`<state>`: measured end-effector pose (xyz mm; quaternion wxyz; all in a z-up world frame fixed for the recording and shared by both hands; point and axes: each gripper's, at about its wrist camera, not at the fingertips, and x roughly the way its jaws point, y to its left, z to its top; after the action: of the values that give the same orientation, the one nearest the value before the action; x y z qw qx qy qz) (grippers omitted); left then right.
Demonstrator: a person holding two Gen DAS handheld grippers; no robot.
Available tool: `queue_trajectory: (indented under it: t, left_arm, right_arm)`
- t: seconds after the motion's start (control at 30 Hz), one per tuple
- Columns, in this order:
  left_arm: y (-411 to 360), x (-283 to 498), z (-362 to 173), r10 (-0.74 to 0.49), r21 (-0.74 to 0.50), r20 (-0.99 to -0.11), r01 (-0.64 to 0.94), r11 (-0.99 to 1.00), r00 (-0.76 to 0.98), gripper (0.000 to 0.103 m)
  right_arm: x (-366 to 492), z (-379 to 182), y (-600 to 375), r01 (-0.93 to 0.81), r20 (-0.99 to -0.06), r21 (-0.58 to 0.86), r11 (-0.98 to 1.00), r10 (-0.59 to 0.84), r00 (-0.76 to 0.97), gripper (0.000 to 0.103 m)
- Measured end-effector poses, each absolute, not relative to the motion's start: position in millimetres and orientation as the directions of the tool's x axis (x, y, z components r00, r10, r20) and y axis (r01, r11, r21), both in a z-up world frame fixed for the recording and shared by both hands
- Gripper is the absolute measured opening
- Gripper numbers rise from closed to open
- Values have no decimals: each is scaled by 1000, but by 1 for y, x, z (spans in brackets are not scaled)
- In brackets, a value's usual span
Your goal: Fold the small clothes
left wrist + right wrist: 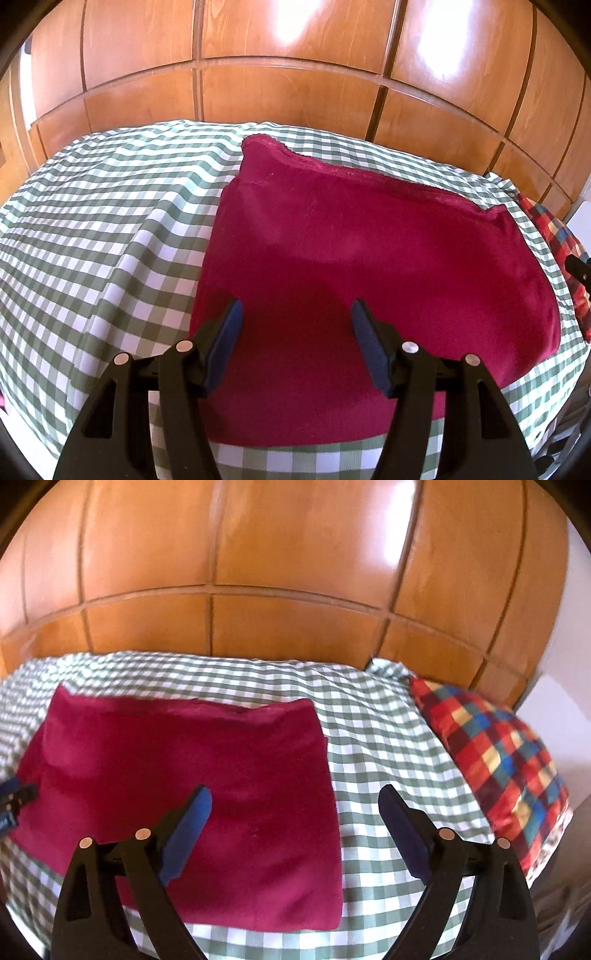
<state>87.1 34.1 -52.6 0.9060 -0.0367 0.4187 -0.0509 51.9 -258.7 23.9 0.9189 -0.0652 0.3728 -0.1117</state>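
Left wrist view: green gingham bed cover (92, 229) carries folded crimson cloth (369, 258), lying flat beneath left claw (296, 310), jaws apart, empty. Right claw (295, 797) gapes wide over cloth's right edge, gripping nothing.

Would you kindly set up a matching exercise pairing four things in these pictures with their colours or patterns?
Things:
1. garment
2. bedcover
3. pillow
4. panelling

Descriptions:
A. green and white check
B. glossy orange-brown wood
C. plain crimson
D. red, blue and yellow check

Pairs: 1-C, 2-A, 3-D, 4-B
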Motion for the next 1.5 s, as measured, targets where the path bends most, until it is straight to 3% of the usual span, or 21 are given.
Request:
queue_trajectory:
  t: [0.37,0.67,0.77,0.83,0.93,1.13,1.23,1.33,1.4,1.5]
  left_arm:
    - [16,82,-45,-118,-66,-756,105,992,644,62]
    - [-7,83,-46,-124,-35,-766,152,988,631,62]
    - [-11,84,-47,-125,-25,-768,166,986,628,63]
    - [-13,85,-48,-126,-20,-773,175,984,622,63]
    - [-15,87,-50,-127,-15,-780,184,983,613,64]
    - [-10,87,-49,-162,-53,-778,194,980,606,64]
    - [-7,88,-50,-178,-71,-780,198,978,600,64]
    - [-2,89,-50,-200,-100,-780,198,975,593,63]
    - [2,90,-49,-207,-112,-781,195,974,589,60]
    - [9,92,-48,-214,-126,-781,189,974,586,48]
  right_arm:
    - [45,22,-245,117,-654,-225,967,-239,718,91]
    - [46,9,-266,112,-701,-164,980,-195,686,94]
    - [48,-2,-286,96,-744,-30,995,-86,663,94]
    - [50,-15,-319,126,-762,204,971,76,644,94]
    - [51,-35,-358,212,-760,369,905,163,629,94]
    - [55,-69,-391,220,-702,596,772,368,609,94]
    - [58,-74,-388,194,-684,626,755,413,601,94]
    - [62,-75,-375,148,-675,638,756,455,581,81]
    - [64,-75,-368,133,-690,617,776,451,566,61]
    - [64,-73,-365,123,-692,614,779,457,559,42]
